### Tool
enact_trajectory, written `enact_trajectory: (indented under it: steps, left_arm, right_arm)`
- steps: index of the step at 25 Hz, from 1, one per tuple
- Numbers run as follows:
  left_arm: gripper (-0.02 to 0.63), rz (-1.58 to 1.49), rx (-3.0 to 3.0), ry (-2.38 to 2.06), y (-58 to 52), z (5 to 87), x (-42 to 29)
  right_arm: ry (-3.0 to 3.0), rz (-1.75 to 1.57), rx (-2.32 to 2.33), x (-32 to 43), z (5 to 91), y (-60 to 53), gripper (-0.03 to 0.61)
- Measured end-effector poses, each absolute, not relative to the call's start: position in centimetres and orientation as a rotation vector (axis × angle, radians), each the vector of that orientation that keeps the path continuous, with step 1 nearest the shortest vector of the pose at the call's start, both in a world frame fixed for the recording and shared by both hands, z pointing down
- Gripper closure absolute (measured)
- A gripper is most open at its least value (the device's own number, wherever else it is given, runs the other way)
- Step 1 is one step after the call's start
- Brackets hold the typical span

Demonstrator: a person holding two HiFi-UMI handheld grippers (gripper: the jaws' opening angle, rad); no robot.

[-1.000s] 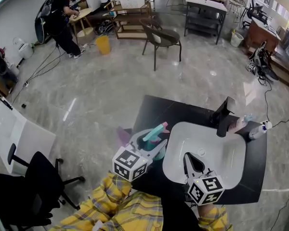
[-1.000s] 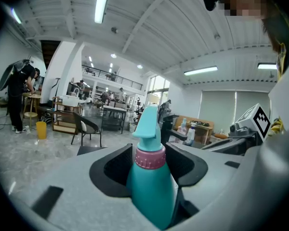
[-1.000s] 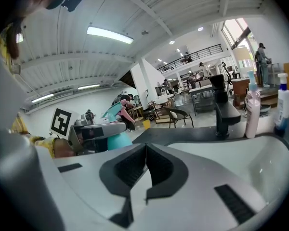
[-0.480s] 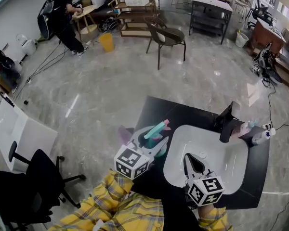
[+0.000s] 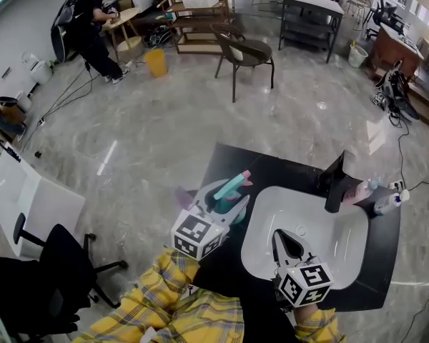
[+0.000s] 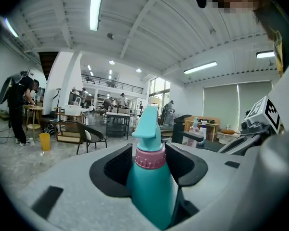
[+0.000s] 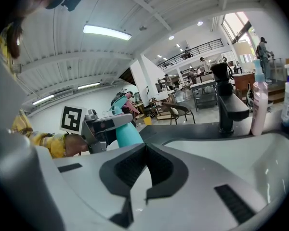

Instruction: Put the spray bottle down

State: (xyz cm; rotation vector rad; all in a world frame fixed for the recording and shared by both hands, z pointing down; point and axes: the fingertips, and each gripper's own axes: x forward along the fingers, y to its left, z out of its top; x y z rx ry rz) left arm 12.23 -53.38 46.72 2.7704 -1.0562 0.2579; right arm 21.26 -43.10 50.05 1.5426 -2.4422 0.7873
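Spray bottle (image 6: 150, 186): teal with a pink collar. It was clamped between the jaws of the left tool (image 5: 231, 206), spray head projecting past them, at the left edge of the desk (image 5: 227, 161), beside the sink (image 5: 270, 196). Right tool (image 7: 145, 171): jaws were closed together, empty, over the sink.

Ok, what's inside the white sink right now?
Only the drain shows in the bare white sink; no loose items. The shut right gripper hangs over its near part, so the basin beneath it is hidden.
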Motion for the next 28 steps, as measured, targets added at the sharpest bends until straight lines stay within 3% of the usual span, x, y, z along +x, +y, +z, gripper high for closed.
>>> enact_trajectory:
  steps: [28]
  left_arm:
    - [0.41, 0.165, 2.842, -1.207, -56.9, 47.3, 13.0]
  right_arm:
    - [-2.419, 0.826, 1.541, 22.2, 51.2, -43.0, 0.572]
